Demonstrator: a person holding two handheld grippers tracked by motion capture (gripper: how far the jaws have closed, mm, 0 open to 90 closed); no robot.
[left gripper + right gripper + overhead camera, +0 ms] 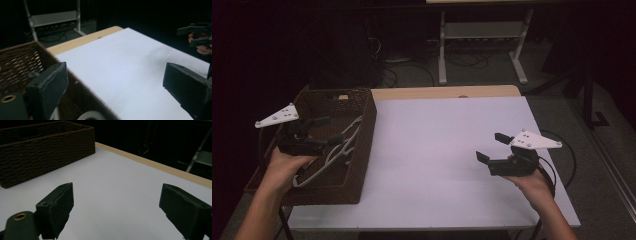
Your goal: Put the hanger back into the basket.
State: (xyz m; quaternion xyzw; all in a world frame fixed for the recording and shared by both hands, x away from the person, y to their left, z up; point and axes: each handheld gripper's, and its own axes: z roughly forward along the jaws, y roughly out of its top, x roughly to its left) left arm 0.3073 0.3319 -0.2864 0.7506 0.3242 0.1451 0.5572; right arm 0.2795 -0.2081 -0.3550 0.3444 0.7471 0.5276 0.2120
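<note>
Jaws of my left gripper (pixel 324 131) gape wide, empty, above white hangers (pixel 333 150) lying tangled in the wicker basket (pixel 364 145).

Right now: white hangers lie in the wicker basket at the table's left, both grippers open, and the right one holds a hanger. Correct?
Not quite. The right gripper holds nothing: the right gripper view shows its jaws spread over the bare white table. The rest stands: the white hangers lie in the wicker basket and the left gripper is open.

White hangers (pixel 337 145) in basket (pixel 364 145): count unclear, partly hidden by left gripper (pixel 319 131) (and hand). Left gripper view cuts a hanger's white curve at the bottom edge.
</note>
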